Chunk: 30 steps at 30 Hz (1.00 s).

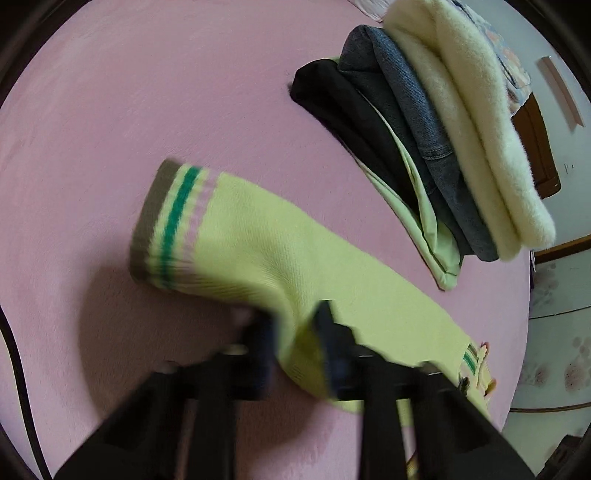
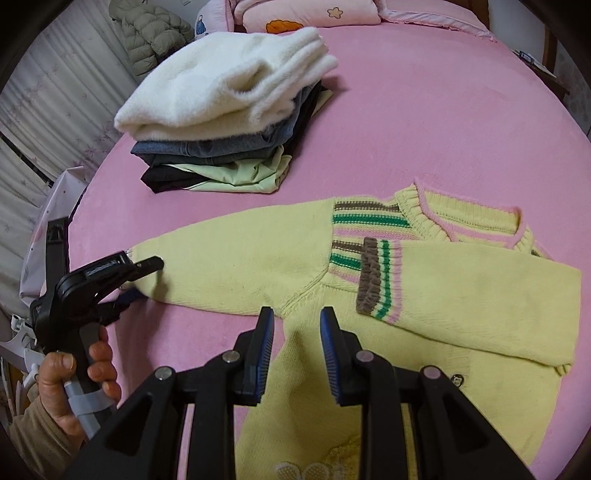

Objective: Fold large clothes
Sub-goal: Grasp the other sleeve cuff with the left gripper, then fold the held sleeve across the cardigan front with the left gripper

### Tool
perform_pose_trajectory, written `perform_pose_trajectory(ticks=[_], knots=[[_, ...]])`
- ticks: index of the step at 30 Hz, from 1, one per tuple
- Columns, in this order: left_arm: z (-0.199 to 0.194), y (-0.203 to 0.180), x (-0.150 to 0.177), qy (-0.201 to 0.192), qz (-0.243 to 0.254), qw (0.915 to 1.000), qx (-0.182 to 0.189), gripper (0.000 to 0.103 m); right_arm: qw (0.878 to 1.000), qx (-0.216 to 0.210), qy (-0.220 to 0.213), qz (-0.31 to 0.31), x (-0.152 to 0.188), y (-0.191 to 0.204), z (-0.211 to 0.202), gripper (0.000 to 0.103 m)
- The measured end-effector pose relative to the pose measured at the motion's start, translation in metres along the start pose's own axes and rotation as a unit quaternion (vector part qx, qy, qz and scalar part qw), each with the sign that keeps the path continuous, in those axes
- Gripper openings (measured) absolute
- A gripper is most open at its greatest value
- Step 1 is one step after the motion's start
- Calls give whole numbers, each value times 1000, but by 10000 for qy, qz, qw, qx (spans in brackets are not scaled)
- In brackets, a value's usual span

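Note:
A yellow knit sweater (image 2: 369,369) with brown, green and pink stripes lies on the pink bed (image 2: 406,129). One sleeve (image 2: 461,295) is folded across its chest, and the other sleeve (image 2: 240,258) stretches out to the left. My left gripper (image 2: 147,278) is at the end of that stretched sleeve. In the left wrist view the left gripper (image 1: 293,321) is shut on the sleeve (image 1: 258,240), with fabric pinched between its blurred fingers and the striped cuff (image 1: 166,221) beyond them. My right gripper (image 2: 297,332) hovers open over the sweater near the armpit, holding nothing.
A stack of folded clothes (image 2: 229,122), with a white fleece on top of denim, black and pale green pieces, sits on the bed behind the sweater. Pillows (image 2: 306,14) lie at the head of the bed. A hand (image 2: 74,380) holds the left gripper's handle. Curtains (image 2: 44,129) hang at the left.

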<state>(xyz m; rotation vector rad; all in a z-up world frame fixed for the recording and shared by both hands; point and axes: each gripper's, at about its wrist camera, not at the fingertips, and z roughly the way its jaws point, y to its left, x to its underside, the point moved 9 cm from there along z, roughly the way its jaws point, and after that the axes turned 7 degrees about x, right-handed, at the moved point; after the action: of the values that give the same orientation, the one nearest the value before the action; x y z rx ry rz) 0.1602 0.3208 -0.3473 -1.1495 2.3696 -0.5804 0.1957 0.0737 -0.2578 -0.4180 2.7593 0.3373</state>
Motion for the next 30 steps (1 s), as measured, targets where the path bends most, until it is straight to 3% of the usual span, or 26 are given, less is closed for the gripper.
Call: perform_pose_trajectory(ticks=[4, 9, 14, 17, 18, 22, 23, 27, 30], knots=[[-18, -29, -3, -272, 411, 9988, 21, 10, 9999, 20, 19, 98, 3, -4, 0, 26], [-52, -114, 19, -486, 1437, 9871, 511, 10, 9996, 69, 20, 258, 8, -20, -8, 26], [-50, -207, 73, -157, 2340, 9654, 1145, 10, 9983, 233, -91, 531, 18, -61, -22, 26], [-27, -243, 111, 216, 2807, 9513, 1253, 11, 9963, 380, -124, 762, 21, -95, -29, 26], [-15, -251, 124, 364, 2932, 9474, 1232, 16, 9953, 448, -123, 849, 22, -108, -30, 26], [24, -257, 171, 977, 3365, 9327, 855, 46, 9911, 648, -50, 1159, 32, -154, -35, 26], [32, -254, 180, 1103, 3407, 9308, 728, 47, 9902, 680, -29, 1216, 35, -164, -36, 26], [30, -242, 188, 1225, 3286, 9343, 641, 51, 9890, 690, -48, 1310, 40, -183, -43, 26], [15, -229, 182, 1078, 3167, 9406, 587, 63, 9890, 566, -77, 1367, 38, -185, -44, 26]])
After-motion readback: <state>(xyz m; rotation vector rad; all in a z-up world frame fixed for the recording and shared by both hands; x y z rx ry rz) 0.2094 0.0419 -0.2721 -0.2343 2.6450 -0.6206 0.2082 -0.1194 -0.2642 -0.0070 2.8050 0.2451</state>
